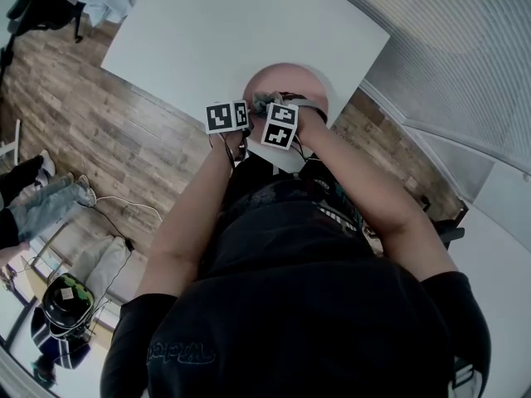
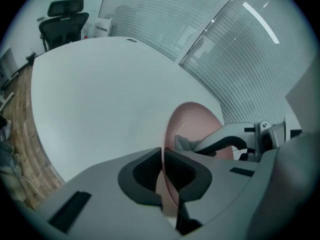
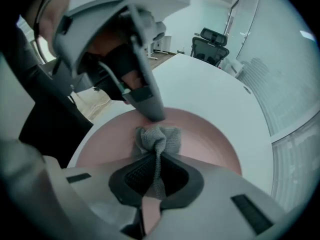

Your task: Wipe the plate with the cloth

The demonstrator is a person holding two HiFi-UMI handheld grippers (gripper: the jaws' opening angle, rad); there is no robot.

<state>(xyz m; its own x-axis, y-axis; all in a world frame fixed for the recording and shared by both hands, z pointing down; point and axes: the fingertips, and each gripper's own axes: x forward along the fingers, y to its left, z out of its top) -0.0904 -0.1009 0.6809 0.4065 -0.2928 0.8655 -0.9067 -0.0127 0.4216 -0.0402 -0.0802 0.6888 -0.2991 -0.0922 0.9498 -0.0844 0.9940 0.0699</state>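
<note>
The wiping step is in hand. The right gripper is clenched on a bunched grey cloth, and the wad presses on the inner face of the pink plate. The left gripper is clamped on the plate's rim to steady it. In the right gripper view, one of its jaws comes down to the rim just behind the cloth.

The plate sits at the near edge of the white counter, close to the person's body, and both grippers meet over it in the head view. The left gripper view shows it almost edge-on, which suggests a tilt, but I cannot say for sure whether it lies flat or is tipped up.

The next move, as I judge it, calls for dragging the cloth across the bare part of the face toward the far rim. That needs light pressure, with the left gripper holding firm so the plate does not slip off the counter's edge.

The plate is round, shallow and smooth, with no marks I can make out. The cloth is a soft knit, and a tail of it runs back between the jaws.
</note>
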